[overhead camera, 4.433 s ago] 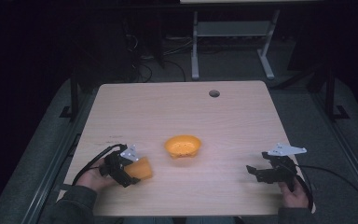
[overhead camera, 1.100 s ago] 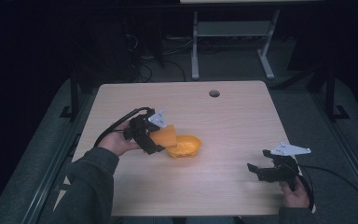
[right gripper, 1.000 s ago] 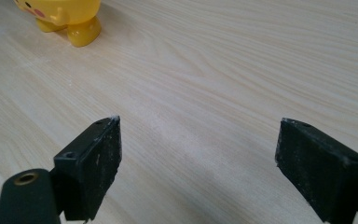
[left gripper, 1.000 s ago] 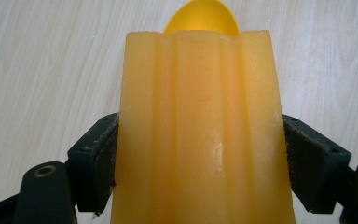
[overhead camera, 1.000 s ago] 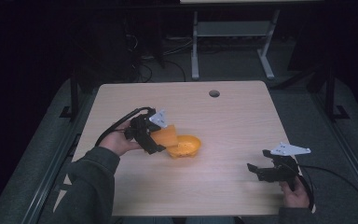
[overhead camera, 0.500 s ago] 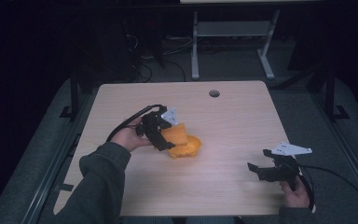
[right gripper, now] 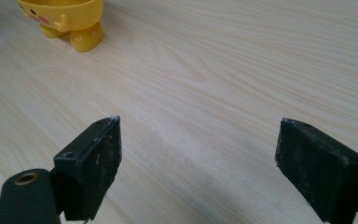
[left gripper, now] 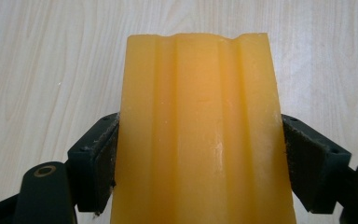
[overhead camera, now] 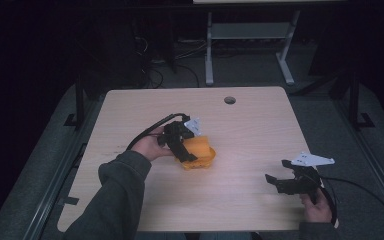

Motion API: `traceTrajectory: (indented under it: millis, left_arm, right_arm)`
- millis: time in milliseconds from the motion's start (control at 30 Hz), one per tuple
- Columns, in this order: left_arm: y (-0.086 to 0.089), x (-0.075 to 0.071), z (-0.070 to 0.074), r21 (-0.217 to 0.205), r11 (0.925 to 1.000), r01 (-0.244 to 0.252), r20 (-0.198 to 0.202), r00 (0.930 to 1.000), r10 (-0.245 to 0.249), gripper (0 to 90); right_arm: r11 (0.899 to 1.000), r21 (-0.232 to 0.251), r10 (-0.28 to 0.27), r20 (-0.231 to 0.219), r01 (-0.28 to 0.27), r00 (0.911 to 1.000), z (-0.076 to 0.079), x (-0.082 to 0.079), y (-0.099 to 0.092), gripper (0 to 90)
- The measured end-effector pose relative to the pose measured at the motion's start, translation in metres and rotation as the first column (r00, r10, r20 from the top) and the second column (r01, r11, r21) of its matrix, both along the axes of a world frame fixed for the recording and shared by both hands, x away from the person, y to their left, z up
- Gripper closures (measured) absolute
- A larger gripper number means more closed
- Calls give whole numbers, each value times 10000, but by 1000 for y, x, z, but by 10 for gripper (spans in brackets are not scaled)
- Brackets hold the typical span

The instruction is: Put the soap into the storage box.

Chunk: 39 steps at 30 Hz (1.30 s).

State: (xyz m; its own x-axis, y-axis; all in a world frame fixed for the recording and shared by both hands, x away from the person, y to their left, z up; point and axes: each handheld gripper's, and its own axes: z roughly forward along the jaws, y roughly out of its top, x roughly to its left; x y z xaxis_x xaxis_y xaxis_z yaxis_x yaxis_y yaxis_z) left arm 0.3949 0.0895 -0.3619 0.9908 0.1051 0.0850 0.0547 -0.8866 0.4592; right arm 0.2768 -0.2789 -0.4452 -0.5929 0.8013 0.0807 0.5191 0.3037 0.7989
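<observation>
Plastic of a translucent orange-yellow makes up the ridged piece (left gripper: 200, 135) clamped in the left gripper (overhead camera: 182, 142): in the left gripper view it is a long slab with shallow lengthwise flutes, a faint glossy streak down its face and a slightly wavy far edge. Both black jaws press flat against its two long sides, so the grip is firm and closed on it. In the high view the same piece (overhead camera: 198, 146) sits just above the yellow bowl (overhead camera: 199, 161) near the middle of the wooden table (overhead camera: 250, 130), seemingly touching or overlapping the bowl's rim, though the contact cannot be made out for certain. The left hand (overhead camera: 152, 146) reaches in from the lower left, sleeve stretched diagonally across the table, with the gripper angled forward and to the right and its cable looping back over the wrist. The piece's long axis runs along the line of the jaws, away from the left hand, with the wavy end farthest from the gripper; seen from the riding camera, that end points out over bare tabletop. The right gripper (overhead camera: 292, 181) rests low near the table's near right corner, held by the right hand (overhead camera: 316, 206), well apart from the bowl. Its jaws stand wide apart with nothing between them in the right gripper view, where the bowl (right gripper: 65, 18) shows far off as a yellow dish with small feet and a pink spot.
</observation>
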Motion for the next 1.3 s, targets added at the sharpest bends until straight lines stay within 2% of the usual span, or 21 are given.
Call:
traceTrajectory:
  millis: [300, 500, 567, 800, 1300]
  left_arm:
    - [-8, 8, -10, -78, 9999, 154, -381, 9992, -157, 208]
    - [-12, 13, -17, 250, 9993, 273, -508, 9984, -260, 208]
    - [-13, 15, -18, 184, 9995, 270, -605, 9978, -258, 207]
    - [-17, 14, -24, 572, 9972, 471, -543, 9976, -440, 206]
    - [-14, 16, -24, 395, 9987, 333, -769, 9966, -302, 189]
  right_arm:
    - [10000, 11, 5, -41, -5, 10000, 0, 0, 0, 139]
    - [10000, 1, 42, -66, -42, 10000, 0, 0, 1, 139]
    - [10000, -15, 54, -44, -54, 10000, 0, 0, 0, 139]
    - [10000, -13, 67, -54, -67, 10000, 0, 0, 1, 140]
    - [9999, -43, 133, -82, -134, 9999, 0, 0, 1, 139]
